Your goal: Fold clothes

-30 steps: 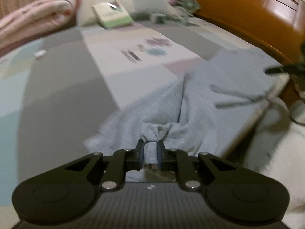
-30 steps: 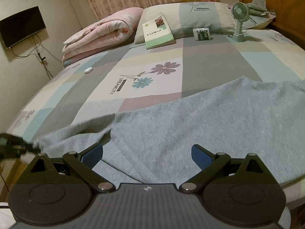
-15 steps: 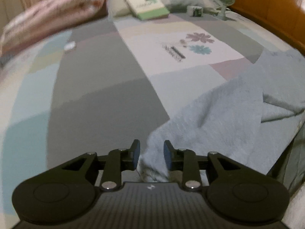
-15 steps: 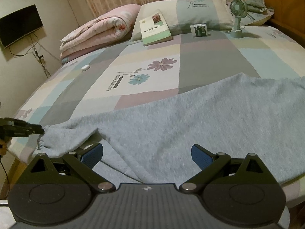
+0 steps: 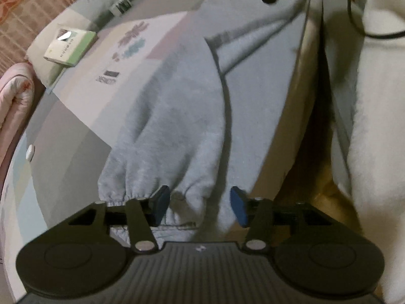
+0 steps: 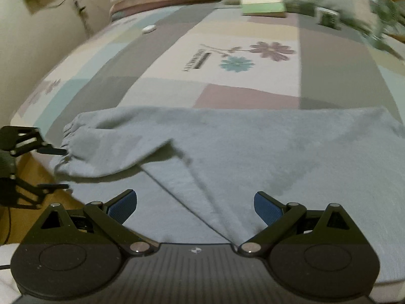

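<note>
Grey sweatpants [image 6: 253, 157] lie spread along the near edge of a patchwork bed [image 6: 157, 58]. The left claw [image 5: 200, 205] is opening, its pads off the gathered cuff [image 5: 141, 195] between them; the right claw [image 6: 195, 207] hovers spread, empty.

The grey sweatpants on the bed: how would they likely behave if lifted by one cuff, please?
The grey sweatpants would probably droop limply; the fabric already creases. The elastic cuff looks bunched, likely giving decent grip. They seem unlikely to slip.
</note>
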A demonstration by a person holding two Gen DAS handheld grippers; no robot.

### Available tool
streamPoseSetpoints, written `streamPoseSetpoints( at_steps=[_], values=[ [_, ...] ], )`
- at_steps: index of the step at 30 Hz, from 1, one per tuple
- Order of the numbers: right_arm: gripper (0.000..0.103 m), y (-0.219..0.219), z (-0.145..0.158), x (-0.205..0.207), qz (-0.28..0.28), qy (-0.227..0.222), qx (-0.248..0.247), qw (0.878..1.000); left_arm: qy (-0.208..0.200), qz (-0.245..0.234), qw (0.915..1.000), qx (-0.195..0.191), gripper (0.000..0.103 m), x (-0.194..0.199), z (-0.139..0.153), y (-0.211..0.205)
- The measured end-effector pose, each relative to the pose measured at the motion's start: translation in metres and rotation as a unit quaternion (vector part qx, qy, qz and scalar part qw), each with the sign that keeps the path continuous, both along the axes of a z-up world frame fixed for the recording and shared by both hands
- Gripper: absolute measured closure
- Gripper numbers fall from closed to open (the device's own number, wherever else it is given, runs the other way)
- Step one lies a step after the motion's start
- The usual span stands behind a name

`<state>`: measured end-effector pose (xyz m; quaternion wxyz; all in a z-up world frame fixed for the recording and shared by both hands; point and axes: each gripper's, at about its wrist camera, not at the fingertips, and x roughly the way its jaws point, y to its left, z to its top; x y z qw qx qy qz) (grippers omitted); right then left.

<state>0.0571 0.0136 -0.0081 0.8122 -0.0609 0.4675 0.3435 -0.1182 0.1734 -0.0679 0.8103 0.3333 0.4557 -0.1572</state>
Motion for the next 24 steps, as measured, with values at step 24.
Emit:
streamPoseSetpoints(
  at_steps=[24],
  values=[
    [0.0,0.024,0.008,-0.021,0.05,-0.015,-0.009,0.999,-0.026,0.039,0.9986,0.022,0.092,-0.02,0.032,0.033]
  ],
)
